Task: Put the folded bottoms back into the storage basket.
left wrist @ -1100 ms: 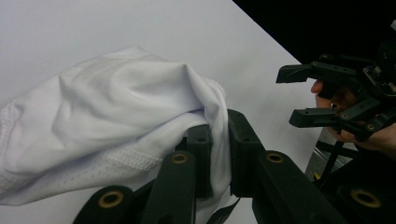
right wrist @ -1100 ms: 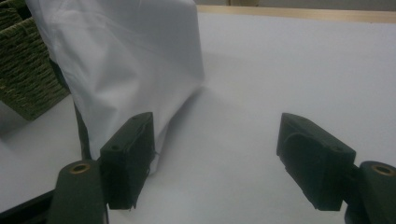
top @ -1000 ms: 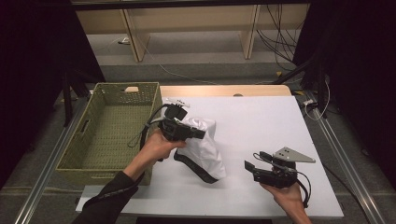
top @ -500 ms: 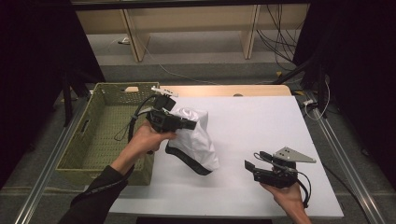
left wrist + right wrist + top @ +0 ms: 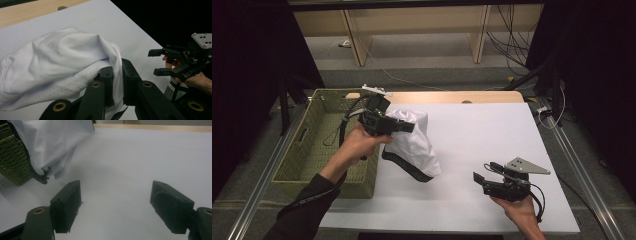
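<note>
- In the high view the left gripper (image 5: 404,126) covers the pinched fold of the white garment (image 5: 414,145), so the grasp itself is hard to read there; the left gripper view shows the cloth bunched between jaws pressed tight together.
- The garment's lower part runs out of frame at the bottom of the left gripper view.
- A woven basket (image 5: 319,145) stands at the left edge of the white tabletop (image 5: 492,135), just beside the hanging cloth.
- The right gripper (image 5: 486,175) is held low near the tabletop's front right, well apart from the garment, its jaws spread wide with nothing between them.
- The garment is white, creased, with a dark trimmed edge along its lower hem, lifted above the tabletop next to the basket.
</note>
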{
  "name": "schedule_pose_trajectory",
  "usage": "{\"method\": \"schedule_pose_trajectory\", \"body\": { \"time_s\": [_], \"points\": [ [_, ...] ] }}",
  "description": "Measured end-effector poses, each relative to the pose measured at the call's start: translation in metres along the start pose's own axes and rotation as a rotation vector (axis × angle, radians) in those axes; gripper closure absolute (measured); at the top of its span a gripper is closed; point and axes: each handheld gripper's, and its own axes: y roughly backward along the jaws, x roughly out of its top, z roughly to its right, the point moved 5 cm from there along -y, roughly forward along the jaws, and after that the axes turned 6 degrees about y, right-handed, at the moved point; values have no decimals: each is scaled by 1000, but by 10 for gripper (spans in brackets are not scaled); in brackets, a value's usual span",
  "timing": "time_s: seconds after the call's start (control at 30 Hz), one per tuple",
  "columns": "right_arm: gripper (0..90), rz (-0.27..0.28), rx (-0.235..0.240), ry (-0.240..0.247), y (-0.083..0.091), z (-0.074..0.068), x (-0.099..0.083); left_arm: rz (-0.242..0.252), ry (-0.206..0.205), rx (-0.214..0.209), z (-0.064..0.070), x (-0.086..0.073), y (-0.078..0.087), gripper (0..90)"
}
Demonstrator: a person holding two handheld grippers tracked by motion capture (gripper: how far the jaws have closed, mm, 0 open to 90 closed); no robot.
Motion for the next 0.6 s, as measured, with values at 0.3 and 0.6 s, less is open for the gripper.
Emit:
{"method": "schedule_pose_trajectory", "body": {
  "time_s": [0.3, 0.6],
  "points": [
    [260, 0, 3, 2, 0, 0, 0, 29, 11, 14, -5, 4, 18, 812],
    [260, 0, 3, 3, 0, 0, 0, 60, 15, 30, -11, 10, 39, 813]
  ]
}}
